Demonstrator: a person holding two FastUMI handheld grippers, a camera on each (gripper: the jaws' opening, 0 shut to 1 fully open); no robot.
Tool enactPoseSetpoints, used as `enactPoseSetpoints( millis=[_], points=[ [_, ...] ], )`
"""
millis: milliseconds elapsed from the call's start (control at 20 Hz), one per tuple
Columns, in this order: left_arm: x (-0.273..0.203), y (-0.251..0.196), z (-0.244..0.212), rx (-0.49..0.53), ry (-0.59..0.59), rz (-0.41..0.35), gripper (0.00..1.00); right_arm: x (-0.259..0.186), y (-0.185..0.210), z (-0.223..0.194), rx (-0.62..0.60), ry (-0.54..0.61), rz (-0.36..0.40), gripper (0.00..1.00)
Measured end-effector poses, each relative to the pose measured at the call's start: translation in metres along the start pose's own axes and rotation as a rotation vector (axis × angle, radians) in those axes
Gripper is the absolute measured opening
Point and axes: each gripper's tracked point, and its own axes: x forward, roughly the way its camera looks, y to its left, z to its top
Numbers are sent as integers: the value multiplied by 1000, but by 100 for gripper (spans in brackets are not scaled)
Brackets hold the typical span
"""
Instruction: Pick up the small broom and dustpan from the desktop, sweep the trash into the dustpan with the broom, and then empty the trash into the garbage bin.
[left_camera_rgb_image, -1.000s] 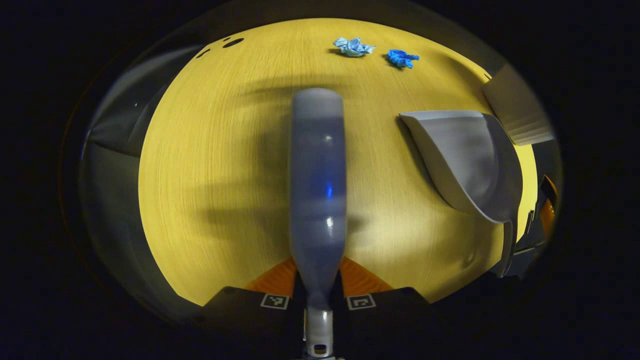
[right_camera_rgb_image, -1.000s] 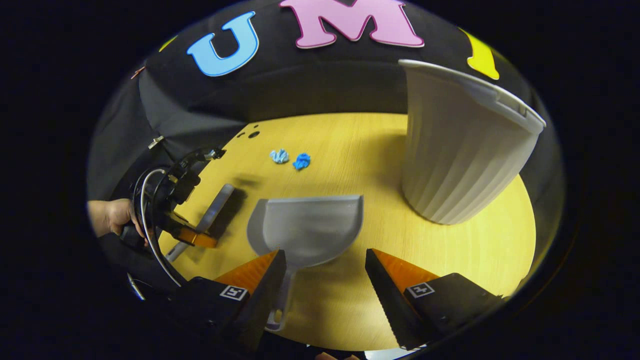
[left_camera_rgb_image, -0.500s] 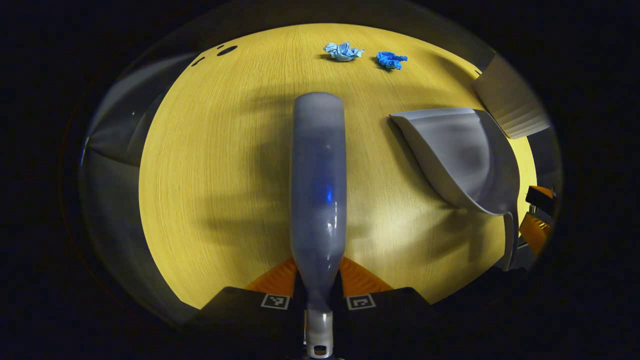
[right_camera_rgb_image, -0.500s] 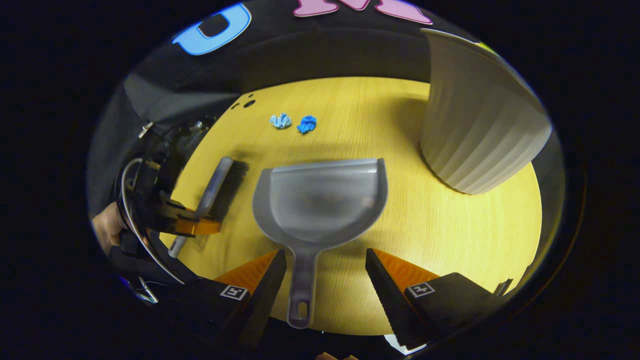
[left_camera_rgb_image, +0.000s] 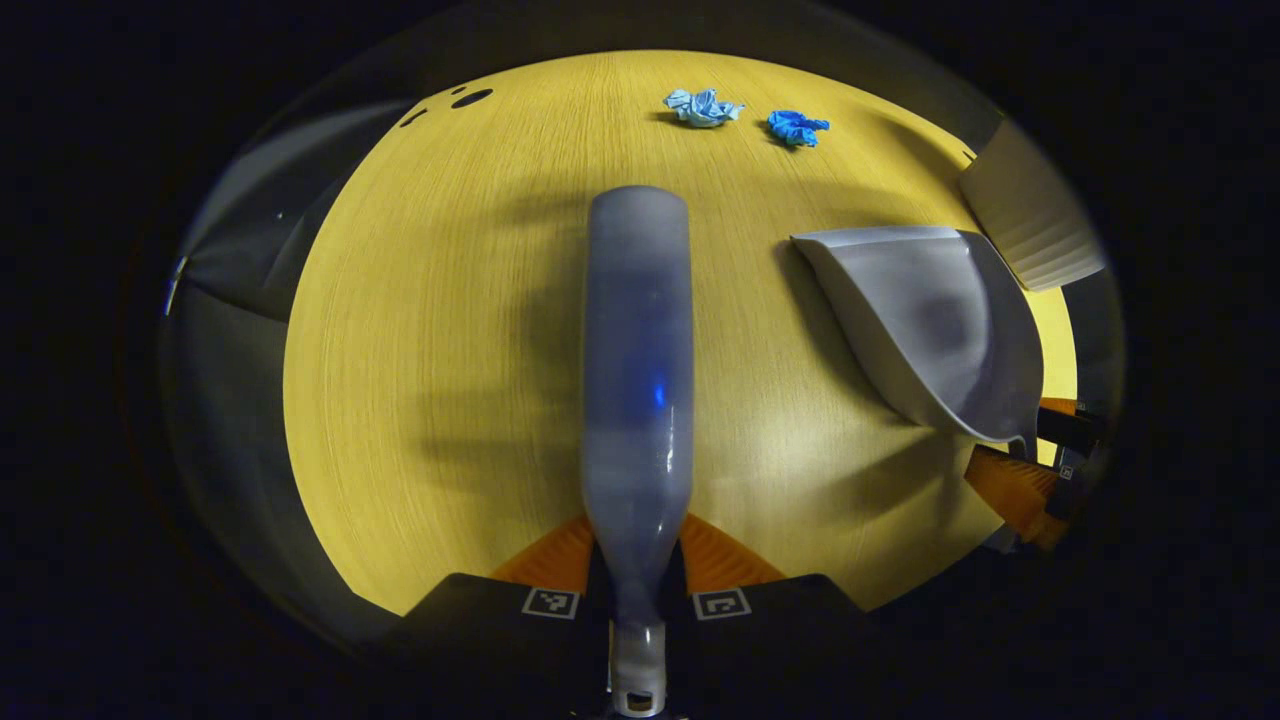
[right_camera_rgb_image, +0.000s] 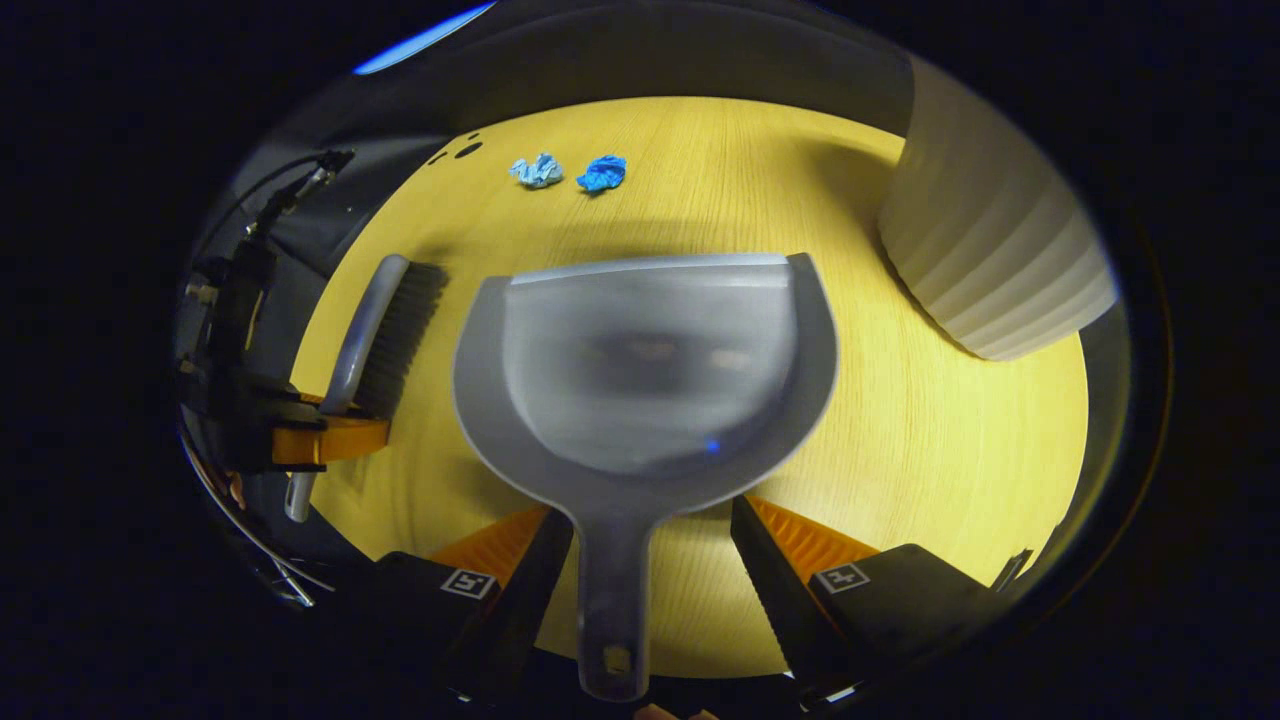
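The yellow wood-grain desktop (right_camera_rgb_image: 930, 440) carries a pale ribbed garbage bin (right_camera_rgb_image: 1000, 260) at its right edge. A grey plastic dustpan (right_camera_rgb_image: 650, 370), broad scoop forward, lies flat with its handle running back between the right gripper (right_camera_rgb_image: 650, 550) fingers, which stand wide apart, clear of the handle. The left gripper (left_camera_rgb_image: 637, 560) is closed on the neck of the small broom (left_camera_rgb_image: 637, 370), grey-backed with dark bristles. Two crumpled blue paper scraps (right_camera_rgb_image: 568, 172) lie near the far edge.
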Motion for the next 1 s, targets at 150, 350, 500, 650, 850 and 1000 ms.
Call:
enactPoseSetpoints(
  millis=[150,350,500,650,850,1000],
  points=[
    [0,1,0,-34,-18,-6,27,10,1,-3,0,30,-6,88],
    [0,20,5,-31,-19,34,27,15,1,4,23,29,-1,68],
    [-1,28,17,-54,-32,33,30,14,-1,7,-14,44,-4,39],
    [-1,39,38,-54,-52,39,27,13,-6,5,-67,61,24,36],
    [-1,63,94,49,-70,76,30,4,-30,1,-146,69,26,44],
    [4,74,135,155,-73,102,30,-4,-45,6,-209,59,4,35]
  ],
)
